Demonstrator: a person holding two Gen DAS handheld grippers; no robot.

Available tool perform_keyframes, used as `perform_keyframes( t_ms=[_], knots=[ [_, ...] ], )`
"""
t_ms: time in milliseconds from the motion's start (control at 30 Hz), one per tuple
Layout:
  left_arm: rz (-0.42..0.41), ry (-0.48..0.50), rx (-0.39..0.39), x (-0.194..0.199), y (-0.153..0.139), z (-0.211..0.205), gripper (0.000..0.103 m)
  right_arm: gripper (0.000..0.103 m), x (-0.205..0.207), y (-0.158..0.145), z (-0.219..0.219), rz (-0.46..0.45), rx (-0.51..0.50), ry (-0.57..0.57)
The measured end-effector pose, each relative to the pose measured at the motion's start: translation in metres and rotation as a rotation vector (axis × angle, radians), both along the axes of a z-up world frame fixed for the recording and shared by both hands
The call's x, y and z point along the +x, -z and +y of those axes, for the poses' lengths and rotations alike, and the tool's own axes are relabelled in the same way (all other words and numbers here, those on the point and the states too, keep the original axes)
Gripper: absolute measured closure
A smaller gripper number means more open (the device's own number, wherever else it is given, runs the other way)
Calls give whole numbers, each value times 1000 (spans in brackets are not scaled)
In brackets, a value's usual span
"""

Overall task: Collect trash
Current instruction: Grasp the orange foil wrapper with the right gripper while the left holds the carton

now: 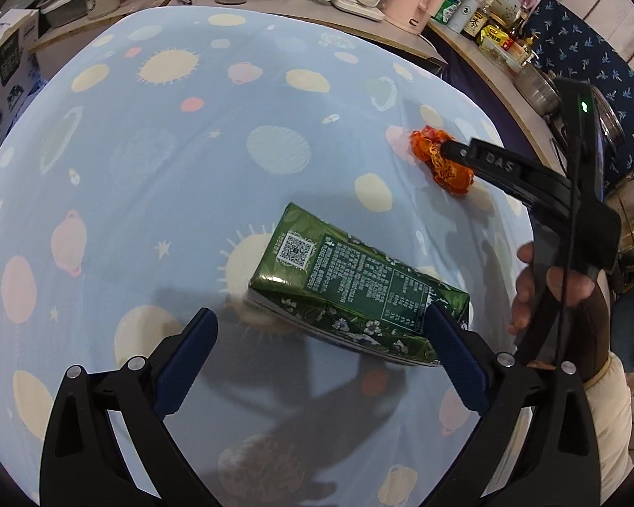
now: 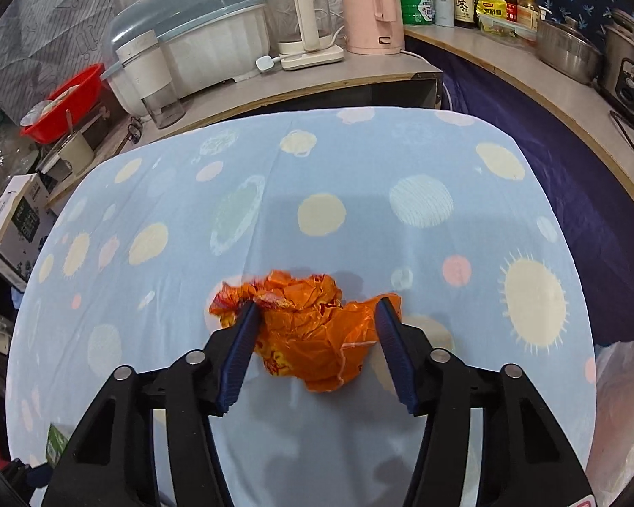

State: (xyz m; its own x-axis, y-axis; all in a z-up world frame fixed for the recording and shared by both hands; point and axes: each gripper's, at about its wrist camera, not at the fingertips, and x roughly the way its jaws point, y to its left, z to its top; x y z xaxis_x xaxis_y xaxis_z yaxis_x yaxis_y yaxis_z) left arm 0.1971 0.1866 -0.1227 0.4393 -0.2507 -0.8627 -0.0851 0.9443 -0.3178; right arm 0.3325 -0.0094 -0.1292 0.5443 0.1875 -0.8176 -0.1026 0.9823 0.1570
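A green drink carton (image 1: 359, 287) lies on its side on the blue patterned tablecloth (image 1: 169, 194). My left gripper (image 1: 319, 317) hovers over it, open wide; its right finger (image 1: 452, 350) overlaps the carton's near end and its left finger stands clear of it. A crumpled orange wrapper (image 2: 312, 338) rests on the cloth further right. My right gripper (image 2: 317, 304) straddles it, both blue pads touching its sides, with bits of wrapper sticking out past each finger. In the left wrist view the right gripper (image 1: 446, 150) reaches over the wrapper (image 1: 427, 143), held by a hand (image 1: 528, 291).
Beyond the table's far edge runs a counter with a pink kettle (image 2: 374, 6), a white kettle (image 2: 304, 17), a covered dish rack (image 2: 198, 29), bottles and steel pots (image 2: 570, 48). A red basin (image 2: 67, 101) and boxes sit to the left. A plastic bag (image 2: 621, 380) shows at the right.
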Motion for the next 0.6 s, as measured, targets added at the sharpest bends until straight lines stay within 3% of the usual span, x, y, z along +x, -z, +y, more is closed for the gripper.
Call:
perform_keyframes(
  t_ms=[33, 100, 133, 467, 567, 600],
  knots=[
    [4, -5, -6, -1, 0, 1, 8, 76, -6, -2, -1, -4, 17, -16],
    [12, -10, -13, -3, 1, 2, 9, 87, -17, -6, -1, -9, 8, -18],
    [14, -13, -12, -4, 0, 2, 9, 103, -21, -7, -1, -4, 14, -24],
    [6, -65, -3, -11, -9, -2, 10, 101, -61, -21, -23, -21, 30, 20],
    [35, -104, -36, -5, -9, -6, 10, 81, -59, -22, -30, -25, 29, 45],
    [52, -129, -44, -2, -8, -8, 10, 67, -58, -22, -32, -32, 34, 54]
  ],
)
